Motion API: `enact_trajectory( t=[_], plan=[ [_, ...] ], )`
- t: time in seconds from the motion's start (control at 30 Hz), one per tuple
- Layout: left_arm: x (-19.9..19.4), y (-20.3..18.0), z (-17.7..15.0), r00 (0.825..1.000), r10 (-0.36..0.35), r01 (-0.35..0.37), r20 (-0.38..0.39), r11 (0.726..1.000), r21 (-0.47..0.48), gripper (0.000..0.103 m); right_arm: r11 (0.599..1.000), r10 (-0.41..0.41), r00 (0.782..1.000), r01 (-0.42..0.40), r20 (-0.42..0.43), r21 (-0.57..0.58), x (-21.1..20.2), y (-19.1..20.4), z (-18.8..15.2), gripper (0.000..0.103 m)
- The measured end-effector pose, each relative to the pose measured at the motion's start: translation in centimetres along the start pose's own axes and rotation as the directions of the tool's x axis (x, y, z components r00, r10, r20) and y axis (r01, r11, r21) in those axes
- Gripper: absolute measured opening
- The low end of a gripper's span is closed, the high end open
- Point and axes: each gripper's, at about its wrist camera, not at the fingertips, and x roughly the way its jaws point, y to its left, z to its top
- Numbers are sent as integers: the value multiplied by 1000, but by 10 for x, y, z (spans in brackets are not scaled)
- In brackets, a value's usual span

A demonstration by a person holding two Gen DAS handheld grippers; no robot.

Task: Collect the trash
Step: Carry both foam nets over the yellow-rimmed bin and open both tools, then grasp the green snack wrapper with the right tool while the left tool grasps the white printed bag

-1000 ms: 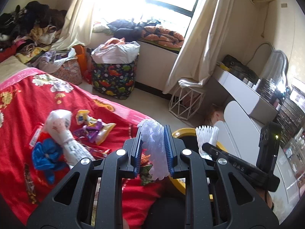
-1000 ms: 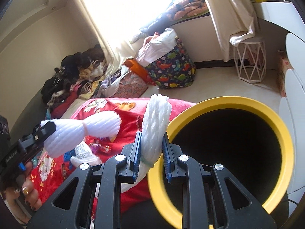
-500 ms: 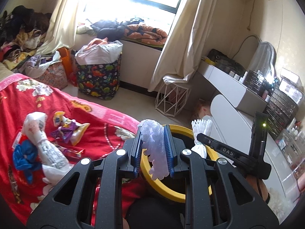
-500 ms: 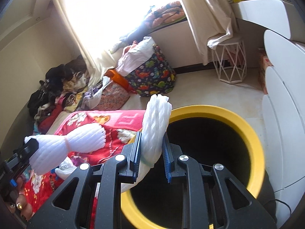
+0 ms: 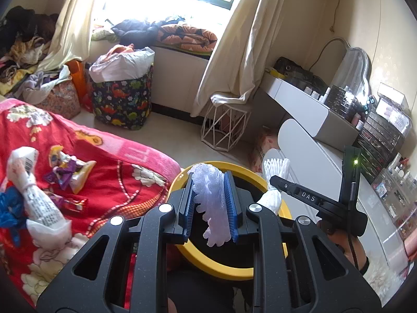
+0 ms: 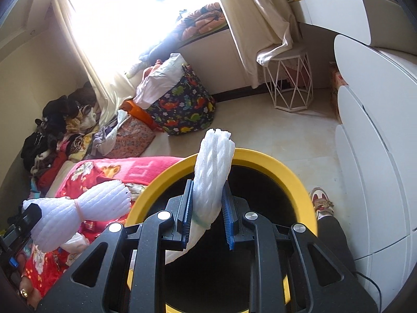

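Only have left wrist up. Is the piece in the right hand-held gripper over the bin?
Observer: Yes. In the right wrist view, the right foam net, clamped in the right hand-held gripper, stands over the dark opening of the yellow-rimmed bin.
Operator: Is it loose or tied?
Observer: Tied. A green band wraps it low between the pads.
Operator: And my piece, past the pads?
Observer: The left foam net, in the left hand-held gripper, is a white bundle cinched at its middle by a pale band.
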Motion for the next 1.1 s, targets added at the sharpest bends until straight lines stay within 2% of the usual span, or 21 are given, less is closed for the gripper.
enact_trajectory(
  t=[0.1,0.13,0.2,0.23,0.27,0.33,0.37,0.67,1.1],
  plan=[
    [6,0,-2,1000,-8,8,-10,1000,-12,16,1000,1,1000,-1,-12,9,0,-5,-1,24],
    [8,1,-2,1000,-16,16,-12,1000,-24,22,1000,2,1000,-1,-15,15,1,-6,-1,27],
    [11,6,-3,1000,-21,20,-15,998,-56,53,999,2,1000,-1,-15,37,1,-11,-1,39],
    [11,10,-4,1000,-17,16,-8,997,-79,72,999,3,1000,-3,-11,46,0,-13,-1,46],
    [10,13,-4,1000,-14,14,0,995,-100,77,999,3,1000,-3,-6,50,-1,-13,-1,51],
    [7,17,-4,1000,-5,6,7,994,-109,83,999,-3,1000,3,3,44,-3,-12,-1,53],
    [5,19,-4,1000,8,-6,14,994,-110,92,999,-2,1000,2,8,38,-4,-10,-1,56],
    [-8,24,-4,997,57,-52,45,994,-92,92,997,56,994,-51,93,-63,-20,20,0,71],
    [-33,48,1,985,145,-136,92,986,-101,92,965,150,984,-126,92,-229,-30,78,-9,75]
  ],
)
